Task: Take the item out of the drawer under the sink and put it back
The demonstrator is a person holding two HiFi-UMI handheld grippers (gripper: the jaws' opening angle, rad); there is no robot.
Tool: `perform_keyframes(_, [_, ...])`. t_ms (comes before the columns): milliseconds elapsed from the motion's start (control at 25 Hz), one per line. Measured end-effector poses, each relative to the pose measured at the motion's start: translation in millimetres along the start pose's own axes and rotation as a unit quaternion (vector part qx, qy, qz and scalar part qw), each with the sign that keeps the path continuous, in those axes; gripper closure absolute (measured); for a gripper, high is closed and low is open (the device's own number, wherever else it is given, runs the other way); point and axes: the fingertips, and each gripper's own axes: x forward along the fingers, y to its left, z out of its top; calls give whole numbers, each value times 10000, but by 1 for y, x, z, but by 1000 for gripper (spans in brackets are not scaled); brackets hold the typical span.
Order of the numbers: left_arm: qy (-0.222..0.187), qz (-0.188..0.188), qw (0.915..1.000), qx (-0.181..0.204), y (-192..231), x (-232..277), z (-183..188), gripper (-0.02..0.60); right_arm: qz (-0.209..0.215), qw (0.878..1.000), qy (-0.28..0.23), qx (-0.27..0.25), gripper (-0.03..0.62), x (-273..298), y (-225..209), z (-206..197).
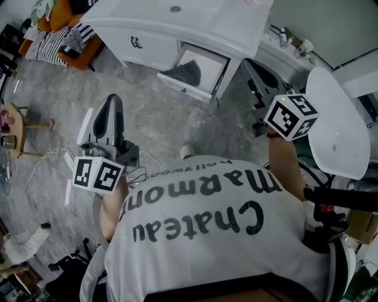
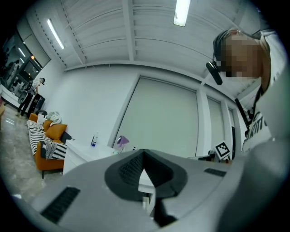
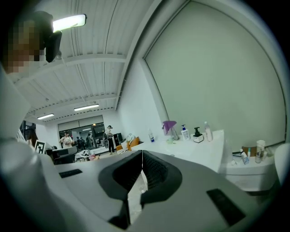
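left hand-held gripper [image 2: 144,155] and right hand-held gripper [image 3: 142,156] are both pinched together, holding nothing. the grey item [image 1: 184,73] sits in the open drawer [image 1: 184,88] under the sink [image 1: 195,17], far across open floor [image 1: 153,118].

Head view: high, steeply down over person's back [image 1: 207,230]; sink counter [image 1: 224,29] and open drawer [image 1: 183,88] ahead, well apart. Both gripper views: low, tilted ceilingward, sharing sink counter [image 2: 81,154] [image 3: 195,152].
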Motion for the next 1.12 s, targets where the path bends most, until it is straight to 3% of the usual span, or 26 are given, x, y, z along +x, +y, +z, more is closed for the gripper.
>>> perform_keyframes(320, [178, -29, 9998, -127, 35, 19, -4, 572, 36, 9996, 261, -98, 583, 44, 16, -12])
perform_keyframes(600, [375, 130, 9982, -442, 55, 8, -24, 572, 29, 9972, 746, -76, 583, 69, 17, -45])
perform_keyframes(1120, [560, 776, 9943, -467, 108, 18, -33, 572, 175, 9862, 1644, 78, 583, 160, -2, -100])
